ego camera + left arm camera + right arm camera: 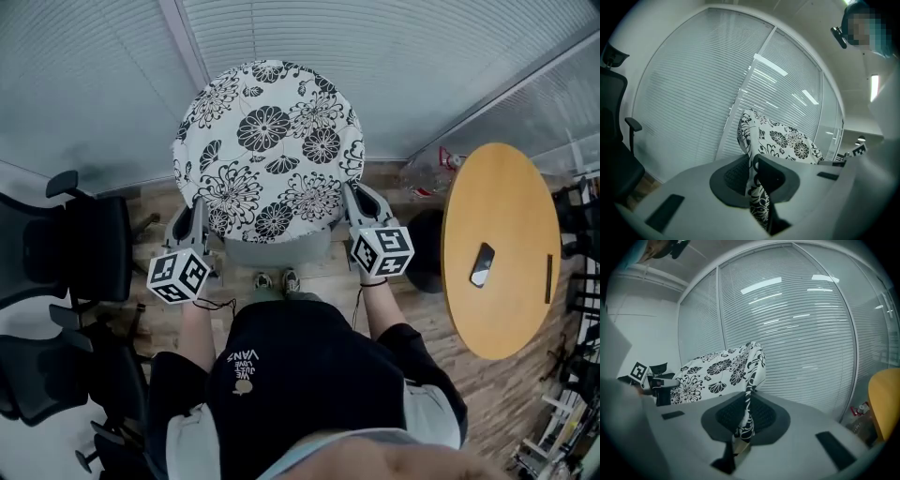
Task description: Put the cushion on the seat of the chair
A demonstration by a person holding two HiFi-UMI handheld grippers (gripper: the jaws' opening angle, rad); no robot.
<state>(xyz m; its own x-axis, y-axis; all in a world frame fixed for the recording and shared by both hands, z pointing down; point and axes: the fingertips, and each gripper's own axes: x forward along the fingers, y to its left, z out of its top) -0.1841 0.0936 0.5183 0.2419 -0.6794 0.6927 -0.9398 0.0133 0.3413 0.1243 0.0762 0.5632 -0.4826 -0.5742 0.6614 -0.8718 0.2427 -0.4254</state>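
Observation:
A round white cushion point(270, 150) with a black flower print hangs flat in front of me, held by its near edge on both sides. My left gripper point(199, 217) is shut on the cushion's left edge, and the fabric point(757, 187) runs between its pads. My right gripper point(356, 204) is shut on the right edge, with a fold of fabric point(746, 416) pinched between its pads. Under the cushion a grey seat point(277, 249) shows only as a strip at the near edge. The cushion hides the rest of it.
Black office chairs point(66, 248) stand at the left. A round yellow table point(499, 246) with a phone point(482, 263) stands at the right. Closed window blinds point(394, 56) form the wall ahead. My feet point(277, 280) stand on the wooden floor just before the seat.

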